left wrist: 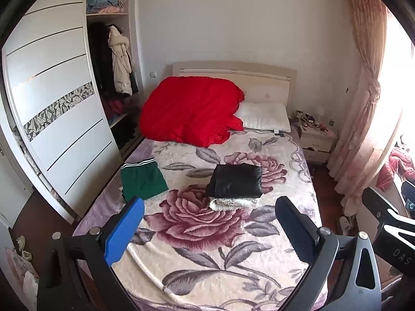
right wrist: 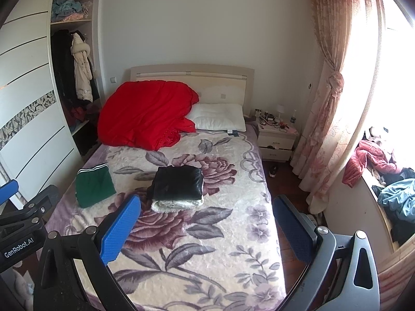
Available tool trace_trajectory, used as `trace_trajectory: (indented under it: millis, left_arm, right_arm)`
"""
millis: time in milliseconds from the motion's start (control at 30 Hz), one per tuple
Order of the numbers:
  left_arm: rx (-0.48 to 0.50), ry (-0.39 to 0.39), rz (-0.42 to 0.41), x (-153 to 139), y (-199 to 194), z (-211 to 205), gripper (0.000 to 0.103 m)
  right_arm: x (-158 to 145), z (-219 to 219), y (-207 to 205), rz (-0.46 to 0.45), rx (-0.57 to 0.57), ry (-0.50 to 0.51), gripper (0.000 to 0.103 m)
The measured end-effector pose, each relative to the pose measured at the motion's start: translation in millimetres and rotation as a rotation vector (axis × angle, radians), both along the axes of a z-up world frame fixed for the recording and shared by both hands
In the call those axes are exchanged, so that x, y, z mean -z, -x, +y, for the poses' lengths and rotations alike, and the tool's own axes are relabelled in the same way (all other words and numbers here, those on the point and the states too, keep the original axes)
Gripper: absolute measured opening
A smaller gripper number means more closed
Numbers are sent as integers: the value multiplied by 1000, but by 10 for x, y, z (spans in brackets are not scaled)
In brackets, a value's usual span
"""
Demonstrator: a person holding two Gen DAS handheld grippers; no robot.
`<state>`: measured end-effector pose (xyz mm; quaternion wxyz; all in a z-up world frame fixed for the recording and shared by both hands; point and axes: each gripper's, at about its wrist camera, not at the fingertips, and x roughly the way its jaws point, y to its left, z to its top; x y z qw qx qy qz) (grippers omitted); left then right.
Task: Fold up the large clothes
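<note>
Both grippers, left [left wrist: 210, 223] and right [right wrist: 205, 223], I held spread and empty; the jacket [right wrist: 178, 183] lay ahead, nearer the right.

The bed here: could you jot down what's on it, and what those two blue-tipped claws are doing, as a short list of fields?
bed cover: floral blanket
near headboard: red quilt, bunched; white pillow beside it
middle: folded black garment stacked on a folded white one
wardrobe side: folded green garment, lying apart from the stack
left gripper: open, empty, above the blanket
right gripper: open, empty, above the blanket
</note>
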<state>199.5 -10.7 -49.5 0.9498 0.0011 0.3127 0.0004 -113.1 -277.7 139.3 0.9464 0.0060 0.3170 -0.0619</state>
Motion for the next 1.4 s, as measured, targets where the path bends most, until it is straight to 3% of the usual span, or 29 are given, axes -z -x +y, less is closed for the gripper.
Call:
trace_trajectory:
  millis: [1400]
  left_arm:
    - [-11, 7, -38, -167, 100, -59, 103]
  right_arm:
    - [-23, -19, -112, -14, -34, -9, 103]
